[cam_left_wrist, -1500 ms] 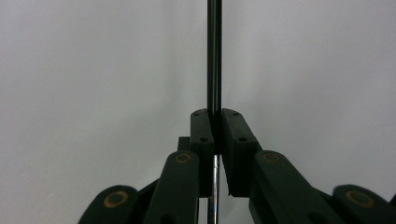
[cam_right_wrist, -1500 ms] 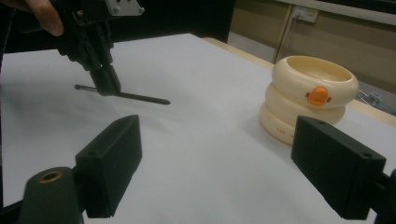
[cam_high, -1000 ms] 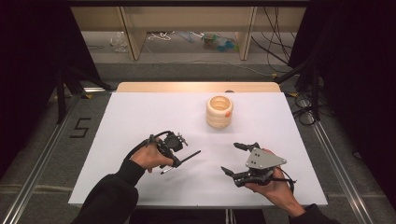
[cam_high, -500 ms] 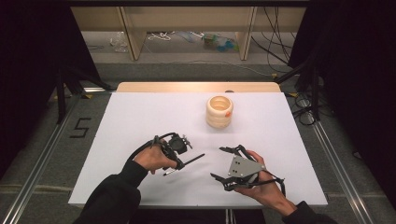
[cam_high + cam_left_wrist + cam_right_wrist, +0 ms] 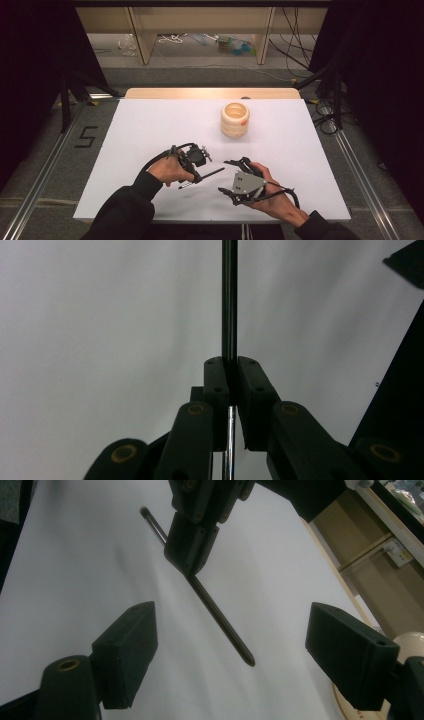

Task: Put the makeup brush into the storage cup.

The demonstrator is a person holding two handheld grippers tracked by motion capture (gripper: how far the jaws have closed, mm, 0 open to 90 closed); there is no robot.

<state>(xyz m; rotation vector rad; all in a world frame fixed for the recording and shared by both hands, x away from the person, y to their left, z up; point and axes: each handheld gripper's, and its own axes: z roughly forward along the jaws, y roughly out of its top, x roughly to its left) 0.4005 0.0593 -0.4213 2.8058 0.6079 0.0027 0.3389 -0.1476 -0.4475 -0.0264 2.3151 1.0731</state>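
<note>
Surroundings: white rectangular table top (image 5: 150, 130) with a cream ribbed round holder (image 5: 234, 120) standing upright on it, bearing a small orange mark on its side. Nothing lies between that holder and the grippers nearer the person. Holder interior cannot be read from the high view. Left gripper (image 5: 196, 165), nearer the person than the holder and to its left, has its jaws together, clamped on a thin black pen (image 5: 205, 177); the pen's shaft passes between the pads (image 5: 216, 377) and projects beyond them above the table. Right gripper (image 5: 231, 176), just beside the pen's free end, stands wide apart, holding nothing, the pen tip (image 5: 248, 661) between its pads (image 5: 127, 645).
</note>
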